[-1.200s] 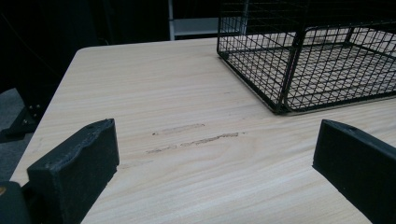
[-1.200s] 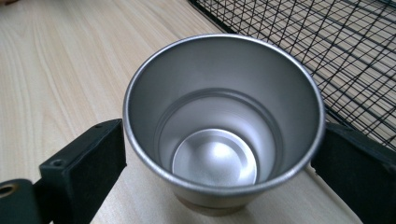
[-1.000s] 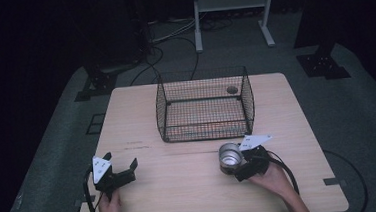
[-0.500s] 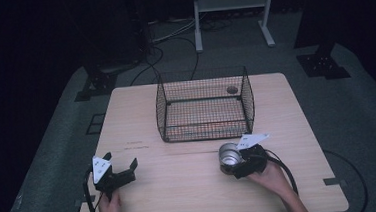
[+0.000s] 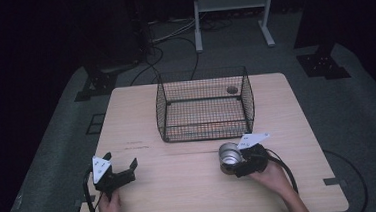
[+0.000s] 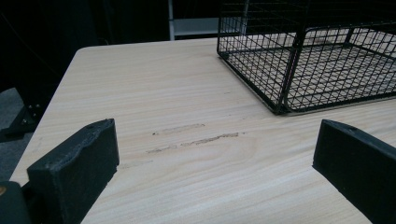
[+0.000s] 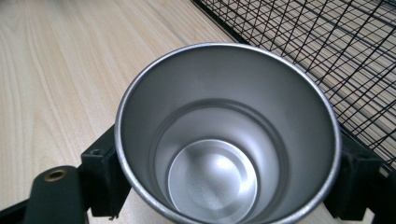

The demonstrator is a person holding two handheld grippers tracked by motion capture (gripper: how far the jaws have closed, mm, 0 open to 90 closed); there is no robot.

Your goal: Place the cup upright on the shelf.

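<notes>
The cup [image 7: 224, 140] is bare silver metal, matt grey down its inner wall with a brighter rim and a pale, shiny disc at the bottom, and the black fingers [image 7: 105, 175] at its 9 and 3 o'clock sides carry a brass-coloured screw. The table [image 5: 202, 190] is pale beige wood with fine, streaky grain and a few darker scuff marks [image 6: 196, 140], and the basket [image 5: 203, 105] at 12 o'clock is black wire in a small square grid. Each gripper [image 5: 111, 175] is black with a light grey plate on top, and the floor [image 5: 54, 160] is dull grey-green.
</notes>
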